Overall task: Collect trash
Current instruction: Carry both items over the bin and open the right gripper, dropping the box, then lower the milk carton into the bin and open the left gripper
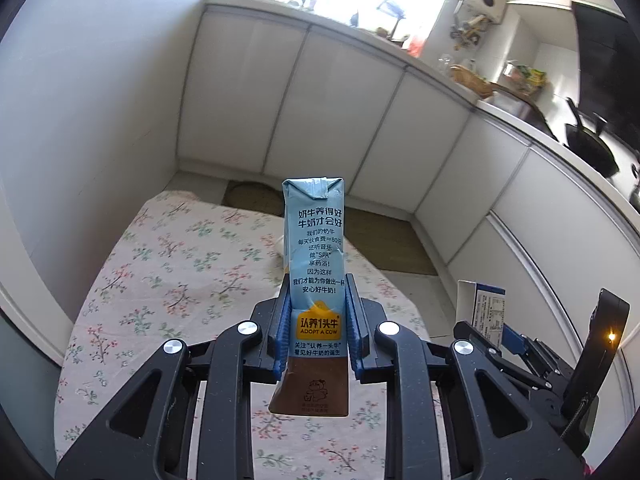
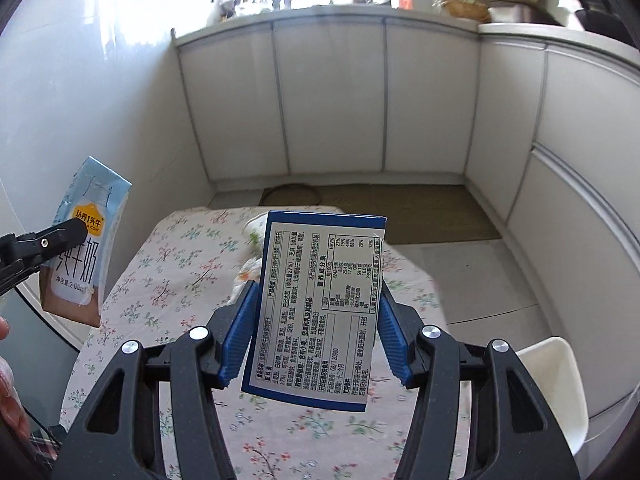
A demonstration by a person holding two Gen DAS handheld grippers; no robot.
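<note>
A home kitchen. Beyond the jaws run white cabinets [image 2: 332, 100] under a cluttered counter [image 1: 472, 92]. A black wok [image 1: 592, 148] sits far right.

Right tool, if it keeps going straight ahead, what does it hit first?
Probably the crumpled wrapper on the floral tablecloth, just beyond the blue box held by the right tool; depth is unclear.

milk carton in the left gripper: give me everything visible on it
The milk carton is a slim, light-blue paperboard pack with a brown base band, a yellow "ADOPT A COW" badge and Chinese print. Its folded top is sealed and its sides slightly creased. It stands upright above the floral tablecloth, clamped at its lower half by the left gripper.
</note>
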